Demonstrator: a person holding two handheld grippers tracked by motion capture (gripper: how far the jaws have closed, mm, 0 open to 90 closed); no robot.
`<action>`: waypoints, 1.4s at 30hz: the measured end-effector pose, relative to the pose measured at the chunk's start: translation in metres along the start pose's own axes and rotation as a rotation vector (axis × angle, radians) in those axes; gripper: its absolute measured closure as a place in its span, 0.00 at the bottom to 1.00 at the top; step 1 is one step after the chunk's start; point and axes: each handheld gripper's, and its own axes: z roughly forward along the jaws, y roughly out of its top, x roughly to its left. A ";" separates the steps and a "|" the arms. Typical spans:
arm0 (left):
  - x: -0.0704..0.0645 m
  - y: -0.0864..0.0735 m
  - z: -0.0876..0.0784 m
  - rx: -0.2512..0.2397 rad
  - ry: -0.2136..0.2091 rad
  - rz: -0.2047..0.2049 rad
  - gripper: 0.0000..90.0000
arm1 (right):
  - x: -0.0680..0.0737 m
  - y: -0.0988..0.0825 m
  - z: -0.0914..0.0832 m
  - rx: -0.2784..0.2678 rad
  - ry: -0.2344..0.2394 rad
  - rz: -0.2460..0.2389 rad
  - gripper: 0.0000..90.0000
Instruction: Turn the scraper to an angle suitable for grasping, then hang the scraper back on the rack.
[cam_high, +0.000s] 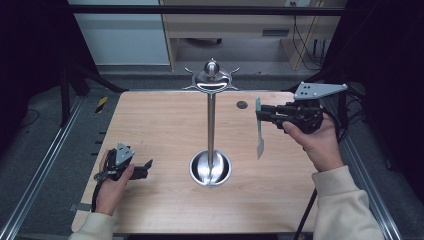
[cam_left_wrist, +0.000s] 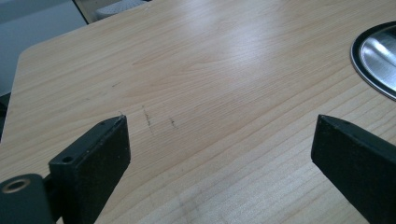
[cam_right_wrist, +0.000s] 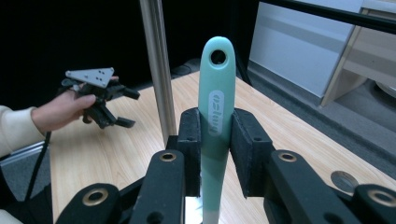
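A metal hanging stand (cam_high: 211, 125) rises from a round steel base (cam_high: 210, 169) at the table's middle and carries curved hooks (cam_high: 212, 80) at its top. To its right, above the table, my right gripper (cam_high: 260, 114) is shut on the teal handle of a flat utensil (cam_high: 260, 142), whose pale blade hangs downward. In the right gripper view the handle (cam_right_wrist: 216, 84) stands upright between the jaws (cam_right_wrist: 215, 126), its hanging hole uppermost, with the stand's pole (cam_right_wrist: 156, 70) just behind. My left gripper (cam_high: 147, 167) rests low at the table's left, open with nothing between its jaws (cam_left_wrist: 219, 154).
A small dark round mark (cam_high: 242, 105) sits on the wooden table (cam_high: 160, 120) behind the right gripper. The base's rim (cam_left_wrist: 369, 60) lies to the right of the left gripper. Metal rails (cam_high: 45, 165) run beside the table; a wooden shelf (cam_high: 225, 30) stands behind.
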 end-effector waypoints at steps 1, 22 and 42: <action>0.000 0.000 0.000 0.000 0.000 0.000 0.05 | 0.000 0.001 0.000 -0.006 0.002 0.000 0.83; 0.000 0.000 0.000 -0.003 -0.003 0.001 0.05 | 0.002 0.014 -0.004 -0.052 0.017 -0.001 0.83; 0.000 0.000 0.000 -0.001 -0.003 0.006 0.05 | 0.009 0.034 -0.002 -0.093 0.074 -0.020 0.83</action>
